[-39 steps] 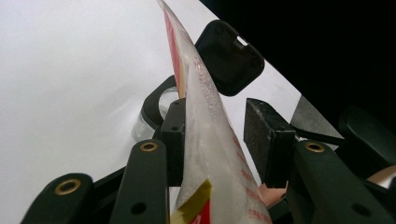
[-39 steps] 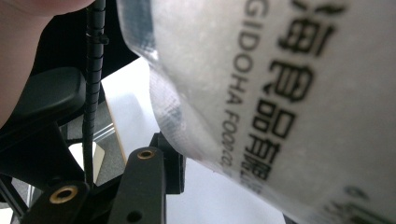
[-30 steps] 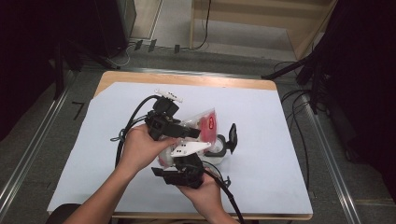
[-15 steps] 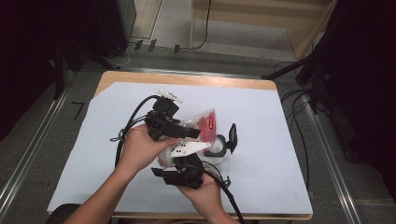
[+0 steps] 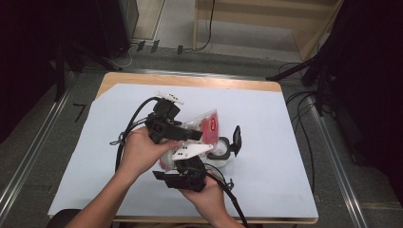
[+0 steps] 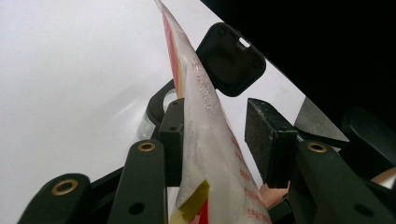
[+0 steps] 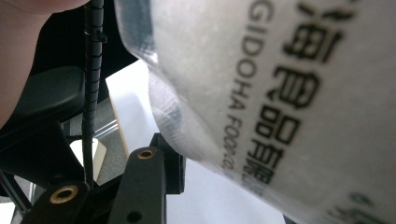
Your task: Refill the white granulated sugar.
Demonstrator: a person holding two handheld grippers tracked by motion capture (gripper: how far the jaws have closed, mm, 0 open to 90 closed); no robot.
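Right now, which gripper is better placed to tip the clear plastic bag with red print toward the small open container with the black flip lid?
Probably the left gripper: the clear plastic bag runs between its jaws, straight toward the small open container. The right gripper sits lower, under the bag.

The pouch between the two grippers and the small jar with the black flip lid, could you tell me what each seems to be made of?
The pouch looks like thin, flexible plastic film: frosted, translucent, printed in red and black, with a textured sealed edge. The jar appears to be clear plastic or glass, since its wall is see-through; which one I cannot tell. Its open flip lid looks like matte black moulded plastic.
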